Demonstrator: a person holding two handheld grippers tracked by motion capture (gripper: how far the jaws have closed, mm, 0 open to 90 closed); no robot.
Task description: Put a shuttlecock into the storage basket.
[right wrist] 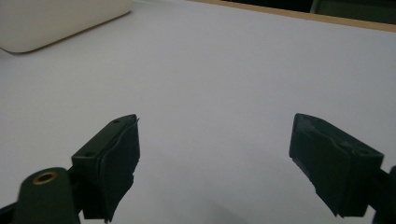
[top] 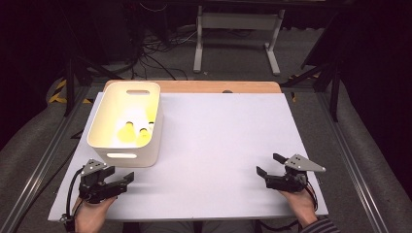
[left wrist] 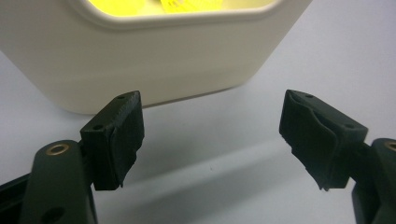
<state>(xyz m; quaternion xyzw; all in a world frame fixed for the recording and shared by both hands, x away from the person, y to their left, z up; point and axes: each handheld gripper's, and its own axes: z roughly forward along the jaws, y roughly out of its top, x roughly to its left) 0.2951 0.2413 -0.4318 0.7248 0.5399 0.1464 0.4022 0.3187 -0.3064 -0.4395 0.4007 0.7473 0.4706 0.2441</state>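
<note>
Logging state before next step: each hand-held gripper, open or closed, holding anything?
Left hand-held gripper: open, empty, just short of the white bin.
Right hand-held gripper: open, empty, over bare table.

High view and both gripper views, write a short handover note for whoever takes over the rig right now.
Left hand-held gripper: open, holding nothing, low over the white table at its near left corner, jaws pointing at the near wall of the white bin.
Right hand-held gripper: open, holding nothing, at the near right, with bare table ahead of it.
Things: the bin stands at the table's far left; several yellow items lie inside it, too glared to identify.
Done: the yellow items are in the bin.
Left: nothing loose shows on the table; probably the bin itself is next, the left hand-held gripper being closest.
</note>
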